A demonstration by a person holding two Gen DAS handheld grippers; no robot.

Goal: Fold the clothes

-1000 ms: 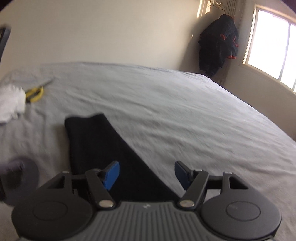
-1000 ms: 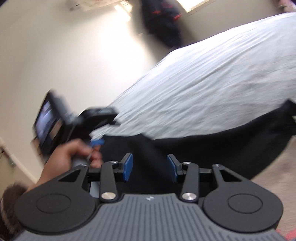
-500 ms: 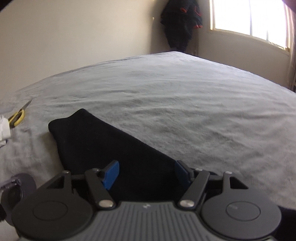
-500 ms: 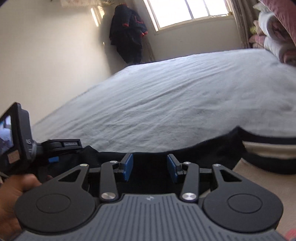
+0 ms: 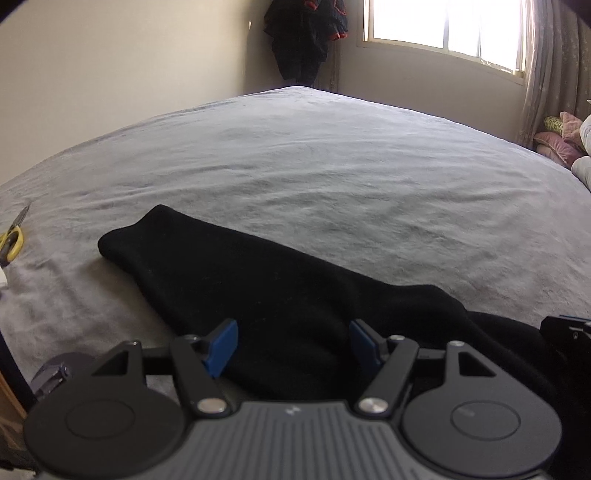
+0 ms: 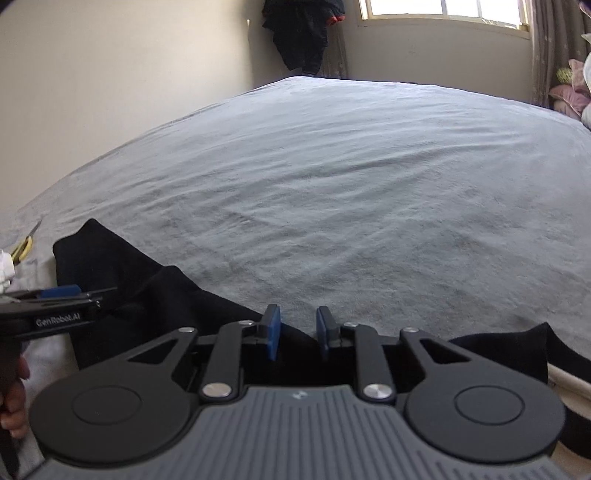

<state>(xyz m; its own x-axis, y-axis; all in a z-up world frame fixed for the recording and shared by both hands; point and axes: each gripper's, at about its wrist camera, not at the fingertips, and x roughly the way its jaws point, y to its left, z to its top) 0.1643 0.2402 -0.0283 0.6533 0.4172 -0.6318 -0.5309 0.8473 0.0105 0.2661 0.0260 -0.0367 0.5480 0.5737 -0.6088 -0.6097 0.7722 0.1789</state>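
Observation:
A black garment (image 5: 258,288) lies along the near edge of the grey bed cover (image 5: 332,166), with one sleeve stretched out to the upper left. My left gripper (image 5: 293,343) hangs open just above the sleeve's wide part, and no cloth sits between its pads. In the right wrist view the same garment (image 6: 147,295) runs across the bottom. My right gripper (image 6: 298,332) is over its far edge. Its jaws are closing, a narrow gap still shows between the blue pads, and the cloth edge lies at their tips. The left gripper (image 6: 55,293) appears side-on at the left.
Yellow-handled scissors (image 5: 11,240) and a white cloth (image 6: 5,273) lie at the bed's left edge. A dark coat (image 5: 306,33) hangs in the far corner beside a window (image 5: 443,29). Pillows (image 5: 561,144) are piled at the right. A hand (image 6: 13,410) grips the left tool.
Both views have rolled from tilted to level and swung towards the window. The right gripper's pads have drawn much closer together. The left gripper stays just as wide over the sleeve.

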